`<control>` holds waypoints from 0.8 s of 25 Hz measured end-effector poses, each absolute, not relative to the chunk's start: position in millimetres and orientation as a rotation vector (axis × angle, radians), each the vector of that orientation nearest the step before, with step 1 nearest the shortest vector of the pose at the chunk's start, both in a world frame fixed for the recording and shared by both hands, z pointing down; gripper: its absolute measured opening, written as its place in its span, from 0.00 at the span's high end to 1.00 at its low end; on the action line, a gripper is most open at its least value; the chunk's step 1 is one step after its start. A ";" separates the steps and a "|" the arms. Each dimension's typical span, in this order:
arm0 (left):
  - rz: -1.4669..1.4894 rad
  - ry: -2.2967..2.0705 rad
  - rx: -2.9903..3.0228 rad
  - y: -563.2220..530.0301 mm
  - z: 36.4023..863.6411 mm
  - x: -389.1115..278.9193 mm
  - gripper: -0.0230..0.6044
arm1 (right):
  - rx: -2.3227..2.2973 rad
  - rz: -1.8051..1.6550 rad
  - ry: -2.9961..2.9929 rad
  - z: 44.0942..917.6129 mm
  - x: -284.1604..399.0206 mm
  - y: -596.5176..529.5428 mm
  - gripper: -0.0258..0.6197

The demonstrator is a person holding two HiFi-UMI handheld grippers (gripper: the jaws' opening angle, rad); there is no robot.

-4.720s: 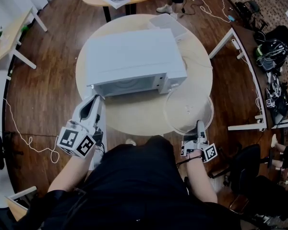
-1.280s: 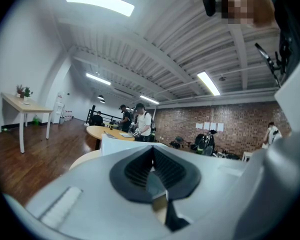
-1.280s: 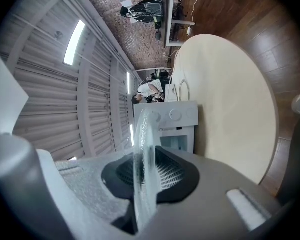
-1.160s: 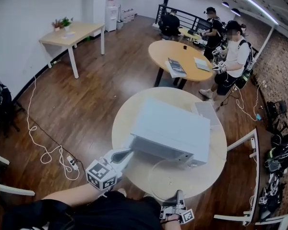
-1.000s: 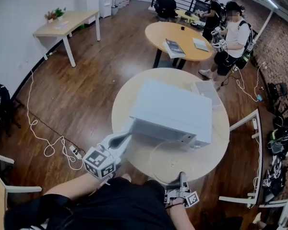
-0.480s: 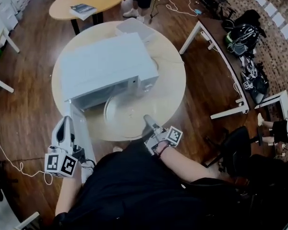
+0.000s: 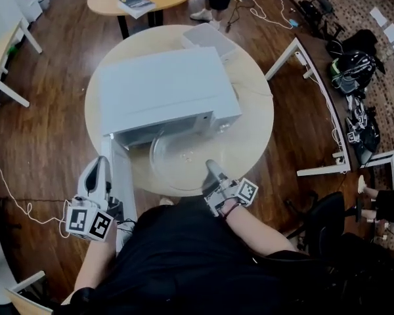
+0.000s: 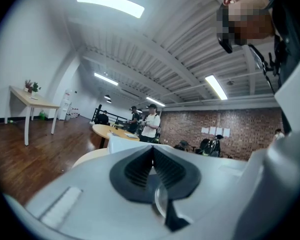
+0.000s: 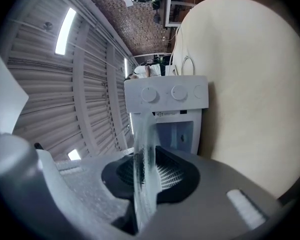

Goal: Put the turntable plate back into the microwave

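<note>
While clamped in right gripper (image 7: 211, 167), plate (image 7: 176, 165) lies level.

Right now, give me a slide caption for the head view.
Right tool holds the plate at the open microwave on a round table; left tool, shut, beside the door.

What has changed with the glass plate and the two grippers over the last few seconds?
The glass plate, clamped in the right gripper, has moved left from beside the control panel to in front of the microwave, its far edge at the opening. The left gripper has eased back a little along the open door. Unchanged: the grip on the plate, the open door, the microwave on the round table.
</note>
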State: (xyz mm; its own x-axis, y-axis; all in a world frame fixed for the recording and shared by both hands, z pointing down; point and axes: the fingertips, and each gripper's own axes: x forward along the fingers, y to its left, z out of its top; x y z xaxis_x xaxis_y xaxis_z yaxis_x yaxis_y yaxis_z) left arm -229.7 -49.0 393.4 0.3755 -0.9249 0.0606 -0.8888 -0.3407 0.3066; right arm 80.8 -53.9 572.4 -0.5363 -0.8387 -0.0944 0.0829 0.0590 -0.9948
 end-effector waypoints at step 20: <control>-0.118 -1.744 2.319 -69.3 370.1 -223.8 0.95 | -0.614 -1.764 1.731 559.9 61.1 -56.8 0.89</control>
